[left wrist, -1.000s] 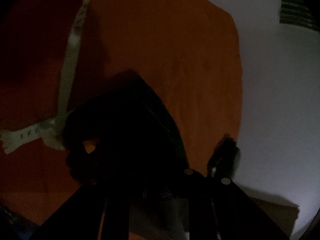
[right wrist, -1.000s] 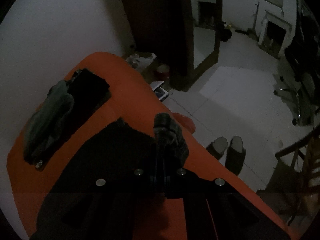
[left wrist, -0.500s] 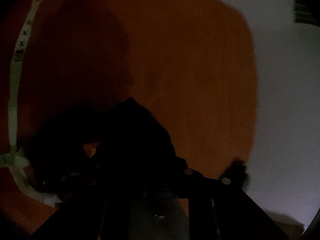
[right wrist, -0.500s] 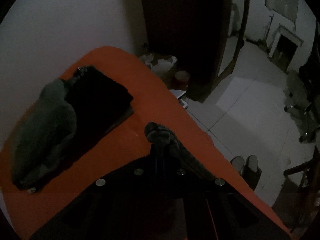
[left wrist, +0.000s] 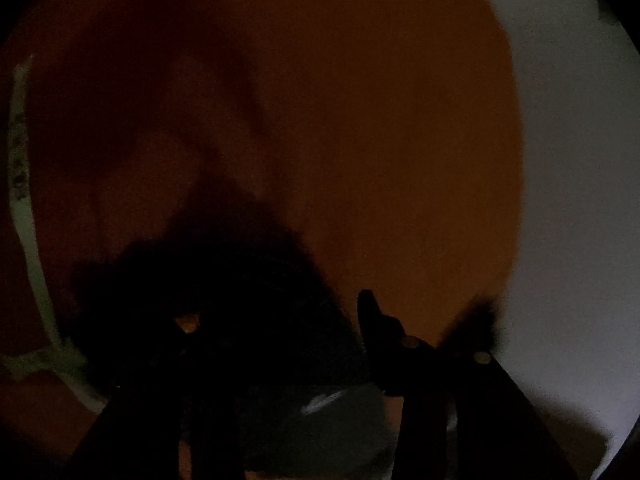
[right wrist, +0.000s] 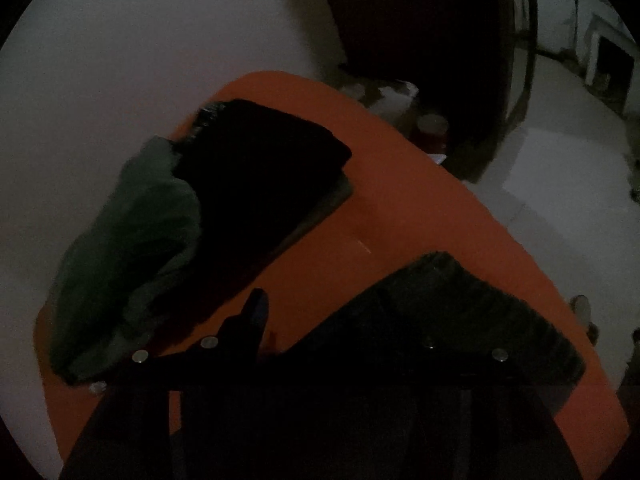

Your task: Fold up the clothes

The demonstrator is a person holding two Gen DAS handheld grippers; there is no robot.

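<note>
A dark garment [left wrist: 224,288] lies bunched on the orange table [left wrist: 380,140], under and left of my left gripper [left wrist: 320,312]. Its right finger [left wrist: 370,312] shows clear of the cloth, and the left finger is lost in the black fabric. The jaws stand apart. In the right wrist view the same dark, fuzzy garment [right wrist: 460,308] lies on the table and covers the right finger of my right gripper [right wrist: 320,308]. The left finger [right wrist: 252,312] is bare over the orange top, and the jaws are wide apart.
A folded black garment [right wrist: 260,176] and a green garment [right wrist: 128,240] lie side by side at the table's far left by the white wall. A white tape strip [left wrist: 24,220] crosses the table's left part. Beyond the table edge are pale floor tiles, a red container [right wrist: 432,132] and slippers [right wrist: 580,304].
Both grippers went from shut on the dark garment to open, and the cloth now lies on the table. The right view has moved closer to the folded clothes. The tape has slid left in the left view.
</note>
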